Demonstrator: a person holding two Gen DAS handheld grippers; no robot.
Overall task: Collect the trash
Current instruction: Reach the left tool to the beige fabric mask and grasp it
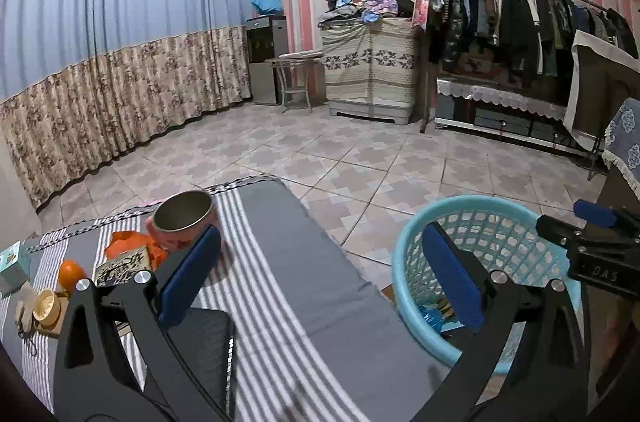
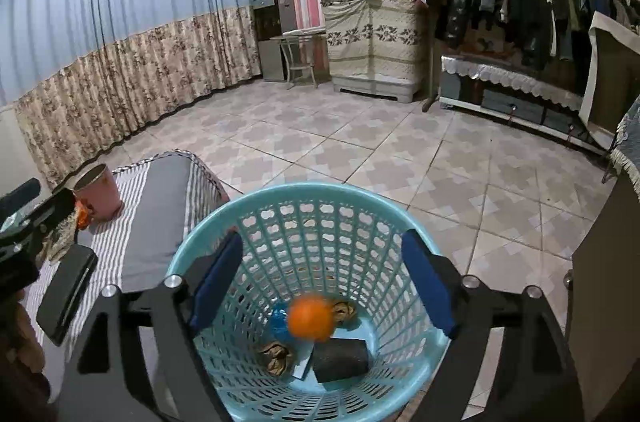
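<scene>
My right gripper stands open over the light blue mesh basket. A blurred orange round thing is inside the basket below the jaws, touching neither pad. On the basket's bottom lie crumpled brown paper, a black block and a blue wrapper. My left gripper is open and empty above the striped cloth of the table. The basket stands to its right on the floor. An orange wrapper, an orange fruit and a printed packet lie at the table's left.
A pink metal-lined cup stands at the table's far end, and a black flat case lies under the left gripper. A wooden round piece sits near the left edge. A pad of the right gripper shows beside the basket. Tiled floor, curtains and a clothes rack lie beyond.
</scene>
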